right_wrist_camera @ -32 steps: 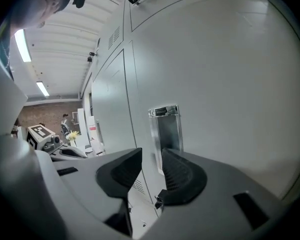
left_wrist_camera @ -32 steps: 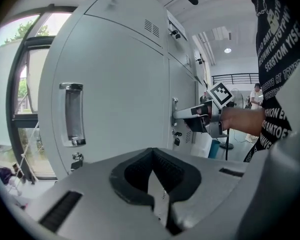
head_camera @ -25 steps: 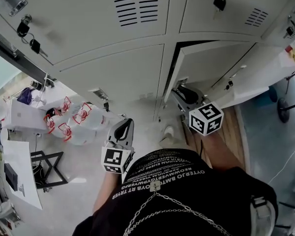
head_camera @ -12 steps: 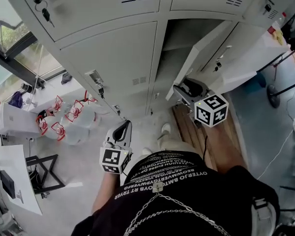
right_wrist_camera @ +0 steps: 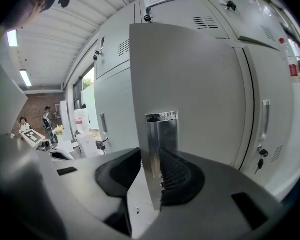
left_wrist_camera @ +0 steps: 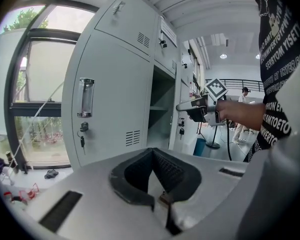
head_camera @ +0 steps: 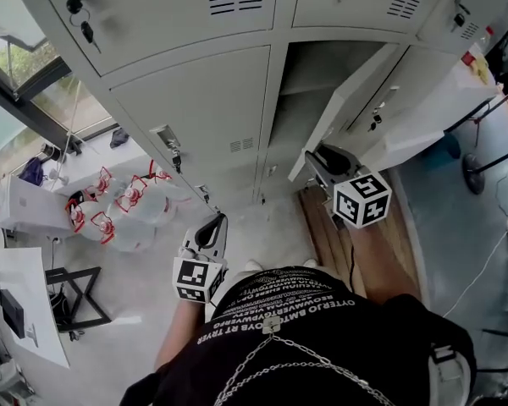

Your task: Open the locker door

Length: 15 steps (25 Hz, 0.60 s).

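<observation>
Progress looks nearly complete: locker door (head_camera: 349,106) stands swung wide from its compartment (head_camera: 309,74), edge pinched by right gripper (right_wrist_camera: 152,159), jaws just closing further; left gripper (left_wrist_camera: 152,156) idles, jaws together, empty.

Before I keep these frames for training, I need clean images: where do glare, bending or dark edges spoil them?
Head view: sharp and evenly lit, though the lockers splay outward. Left gripper view: the window is the brightest patch, partly washed out, and the corners are black. Right gripper view: the door edges bow, the handle glints at its top, and the corners are black.
</observation>
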Each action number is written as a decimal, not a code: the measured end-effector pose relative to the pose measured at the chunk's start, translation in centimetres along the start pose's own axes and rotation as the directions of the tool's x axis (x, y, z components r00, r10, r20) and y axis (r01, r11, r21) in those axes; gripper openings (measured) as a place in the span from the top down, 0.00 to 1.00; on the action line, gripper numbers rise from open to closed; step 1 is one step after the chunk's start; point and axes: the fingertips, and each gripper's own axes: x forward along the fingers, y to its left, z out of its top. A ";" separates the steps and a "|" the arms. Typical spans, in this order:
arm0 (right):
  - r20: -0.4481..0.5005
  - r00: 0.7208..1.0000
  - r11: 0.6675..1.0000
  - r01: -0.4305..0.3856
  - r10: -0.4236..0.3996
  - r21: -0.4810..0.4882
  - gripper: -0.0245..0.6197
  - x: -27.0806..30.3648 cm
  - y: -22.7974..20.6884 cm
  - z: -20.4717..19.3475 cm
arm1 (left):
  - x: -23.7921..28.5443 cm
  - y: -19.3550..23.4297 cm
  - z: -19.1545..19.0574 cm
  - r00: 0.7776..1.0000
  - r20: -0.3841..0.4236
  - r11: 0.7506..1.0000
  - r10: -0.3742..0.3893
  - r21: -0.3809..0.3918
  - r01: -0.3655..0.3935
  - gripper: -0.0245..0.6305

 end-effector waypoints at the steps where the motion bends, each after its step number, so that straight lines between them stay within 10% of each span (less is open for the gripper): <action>1: 0.003 1.000 1.000 -0.010 0.010 0.006 0.78 -0.3 0.0 -0.2 | 0.5 -0.3 0.0 1.000 -0.005 1.000 -0.007 0.002 0.008 0.96; 15: 0.018 0.999 0.997 -0.042 0.041 0.060 0.63 -10.4 -5.5 -3.9 | 9.3 -12.1 3.8 0.977 -0.022 0.969 -0.214 0.118 0.215 0.96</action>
